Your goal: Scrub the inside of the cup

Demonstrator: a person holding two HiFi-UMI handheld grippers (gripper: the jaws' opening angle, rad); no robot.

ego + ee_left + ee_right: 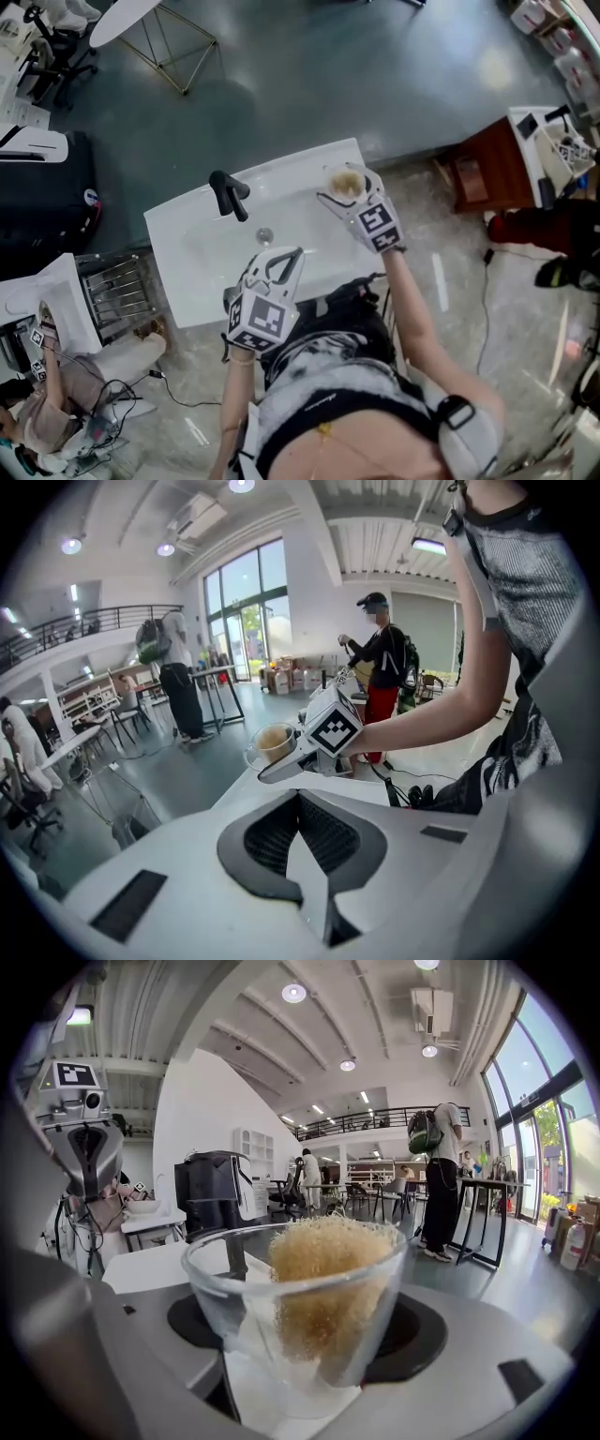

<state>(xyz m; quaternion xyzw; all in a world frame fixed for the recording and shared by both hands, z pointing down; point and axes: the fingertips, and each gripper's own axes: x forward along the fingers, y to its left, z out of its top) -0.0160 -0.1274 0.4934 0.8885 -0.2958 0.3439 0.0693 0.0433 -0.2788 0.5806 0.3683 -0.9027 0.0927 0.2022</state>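
Big open hall w/ a grey floor (309,75), tall windows (248,611) and a railed gallery (84,625) up top; a few people stand by tables further back. In the middle, a white worktop (187,272) w/ a basin sunk in it, a black tap (230,195) at the back edge and a round drain (264,235) just in front of the tap. A person stands right up against the near edge, one tool in each hand.

Right tongs (342,192) reach out to the far right corner of the worktop, spread wide, w/ a clear glass cup (347,181) clamped between them. Cup is upright, mouth up. Can't tell if its base touches the corner or hangs just above it. Inside the cup sits a tan, fuzzy scrubber (323,1279); it fills most of one side and pokes up a bit past the rim.

Left tongs (286,258) are over the near part of the basin, pointing forward and down, closed tight w/ nothing in them. They're well apart from the cup, approx. level w/ the drain, a little nearer the person.
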